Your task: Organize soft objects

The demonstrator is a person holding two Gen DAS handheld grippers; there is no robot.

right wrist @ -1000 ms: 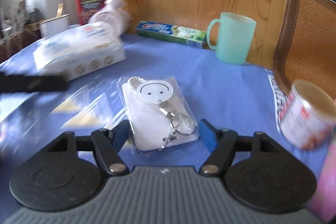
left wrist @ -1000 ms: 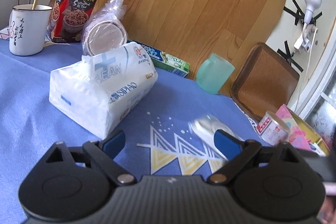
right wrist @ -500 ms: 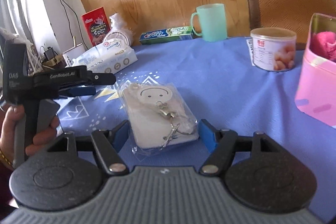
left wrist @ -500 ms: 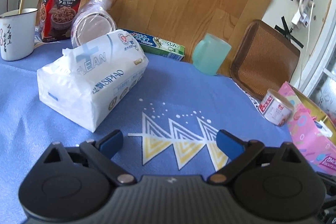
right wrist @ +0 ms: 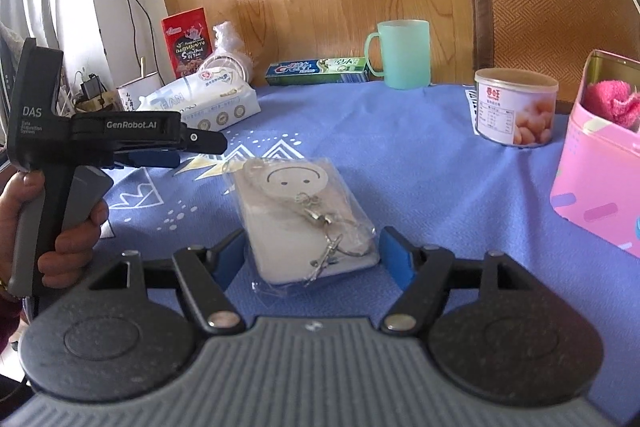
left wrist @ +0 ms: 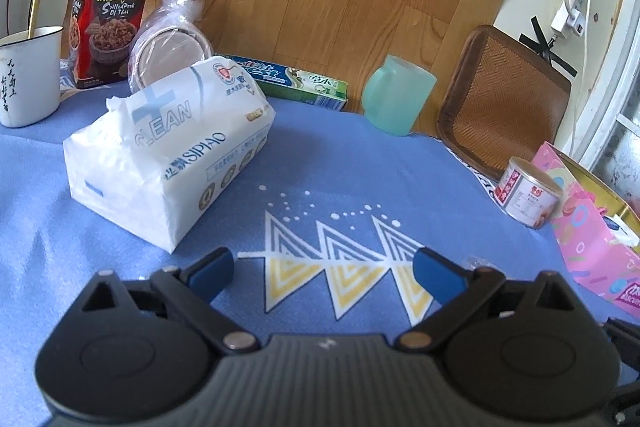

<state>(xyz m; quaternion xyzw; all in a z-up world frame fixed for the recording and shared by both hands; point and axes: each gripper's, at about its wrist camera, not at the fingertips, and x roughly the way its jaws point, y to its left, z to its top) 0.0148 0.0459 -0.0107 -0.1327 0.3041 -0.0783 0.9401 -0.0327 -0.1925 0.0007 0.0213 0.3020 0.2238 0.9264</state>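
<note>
1. White enamel mug (left wrist: 28, 75), spoon handle standing in it; far left of the tissue pack, at the table's back edge.
2. Red snack box (left wrist: 114, 11), upright; behind the tissue pack and to its left, against the wooden board.
3. Bagged round container (left wrist: 172, 43); directly behind the tissue pack, just beside the red box.
4. Tissue pack (left wrist: 168, 155), white soft wrapper, lying on the blue tablecloth (left wrist: 340, 163); the landmark.
5. Left gripper (left wrist: 322, 273), held in a hand (right wrist: 48, 211); jaws spread wide, nothing between them; right of and nearer than the tissue pack, above the triangle print.
6. Toothpaste box (left wrist: 296, 83); behind the tissue pack to its right.
7. White pouch with smiley face and keyring (right wrist: 304, 219), in a clear bag; right of and nearer than the tissue pack; lies between the fingers of the right gripper (right wrist: 314, 257), whether the blue pads touch it I cannot tell.
8. Green mug (left wrist: 398, 99); right of the toothpaste box.
9. Tin can (right wrist: 516, 107); far right of the tissue pack.
10. Pink box (right wrist: 600, 163), holding a pink cloth (right wrist: 612, 103); farthest right.
</note>
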